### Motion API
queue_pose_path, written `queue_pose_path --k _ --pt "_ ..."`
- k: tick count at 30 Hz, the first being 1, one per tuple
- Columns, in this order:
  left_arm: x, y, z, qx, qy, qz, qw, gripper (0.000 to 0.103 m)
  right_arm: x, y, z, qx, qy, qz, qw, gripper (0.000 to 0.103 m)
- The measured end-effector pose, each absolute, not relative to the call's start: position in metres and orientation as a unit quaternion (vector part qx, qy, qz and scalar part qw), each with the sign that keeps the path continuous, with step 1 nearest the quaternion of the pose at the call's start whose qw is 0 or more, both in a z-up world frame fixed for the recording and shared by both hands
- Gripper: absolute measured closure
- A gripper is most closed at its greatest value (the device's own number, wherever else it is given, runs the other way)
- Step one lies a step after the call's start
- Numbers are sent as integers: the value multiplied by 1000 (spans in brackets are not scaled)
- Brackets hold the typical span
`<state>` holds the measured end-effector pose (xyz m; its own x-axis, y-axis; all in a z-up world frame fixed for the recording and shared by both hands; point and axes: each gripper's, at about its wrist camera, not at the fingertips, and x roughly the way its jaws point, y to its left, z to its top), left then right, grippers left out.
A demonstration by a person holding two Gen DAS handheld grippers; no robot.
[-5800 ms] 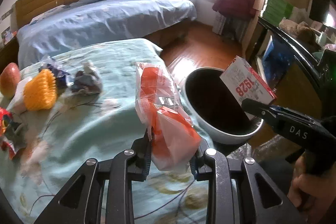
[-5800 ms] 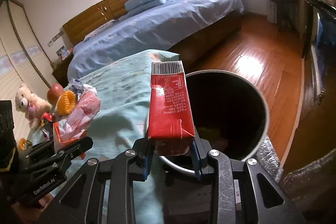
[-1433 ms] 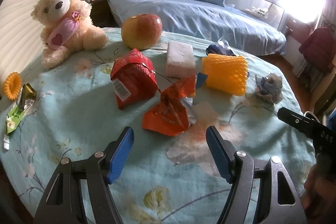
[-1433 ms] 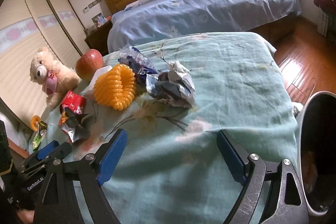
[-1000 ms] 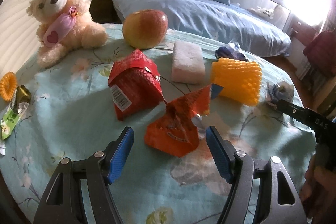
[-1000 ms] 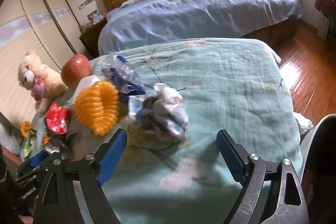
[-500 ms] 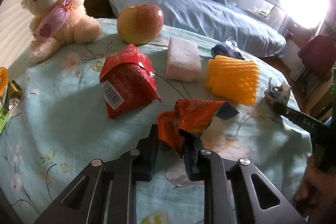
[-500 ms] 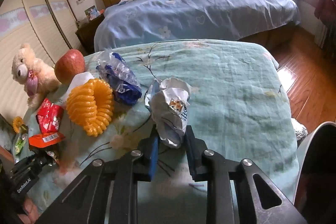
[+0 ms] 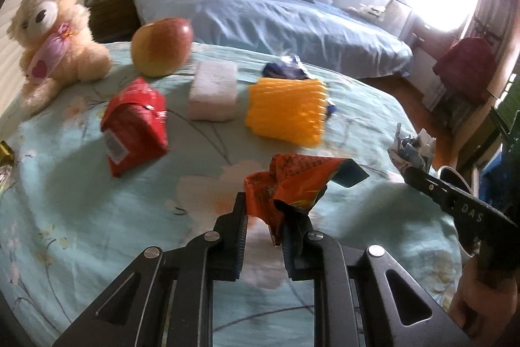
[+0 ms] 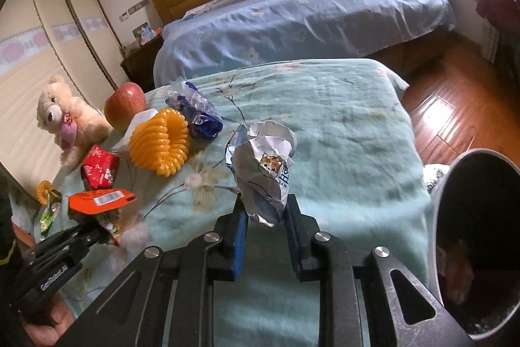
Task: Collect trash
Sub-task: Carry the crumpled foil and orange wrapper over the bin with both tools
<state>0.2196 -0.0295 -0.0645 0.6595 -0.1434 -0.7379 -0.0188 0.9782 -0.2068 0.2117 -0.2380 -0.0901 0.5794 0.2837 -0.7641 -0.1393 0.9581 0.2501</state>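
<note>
My left gripper [image 9: 265,221] is shut on a crumpled orange snack wrapper [image 9: 292,181] and holds it just above the teal tablecloth [image 9: 97,217]. My right gripper [image 10: 265,217] is shut on a crumpled silver-white wrapper [image 10: 263,165] with a cat picture, lifted off the cloth. The white trash bin [image 10: 481,236] with a dark inside stands at the right of the right wrist view, below the table edge. The right gripper with its wrapper [image 9: 411,148] shows at the right of the left wrist view. The left gripper with the orange wrapper [image 10: 100,199] shows at the lower left of the right wrist view.
On the cloth lie a red crumpled pack [image 9: 135,126], an orange foam net [image 9: 286,109], a white sponge block [image 9: 213,90], a blue wrapper [image 10: 198,113], an apple [image 9: 161,46] and a teddy bear [image 9: 52,38]. A green wrapper [image 10: 48,212] lies near the left edge. A blue bed [image 10: 292,12] stands behind.
Both grippers closed on their wrappers about half a second ago and have since lifted them slightly off the cloth. Earlier both dropped a bag and a carton at the bin and came back open.
</note>
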Motion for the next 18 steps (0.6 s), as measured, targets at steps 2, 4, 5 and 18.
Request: queue_pose_path --k 2,4,5,18 --pt "218 -36 -63 -96 411 -41 906 86 205 -243 -88 86 439 117 887 81" --pt "217 -43 -62 -92 411 -49 906 86 198 -248 -85 90 437 115 888 81" --pt "216 -46 -61 -91 411 -53 906 86 194 -251 -84 92 436 113 888 81" --pt "212 -98 -55 -65 415 -105 901 86 161 -290 -77 113 426 83 894 81"
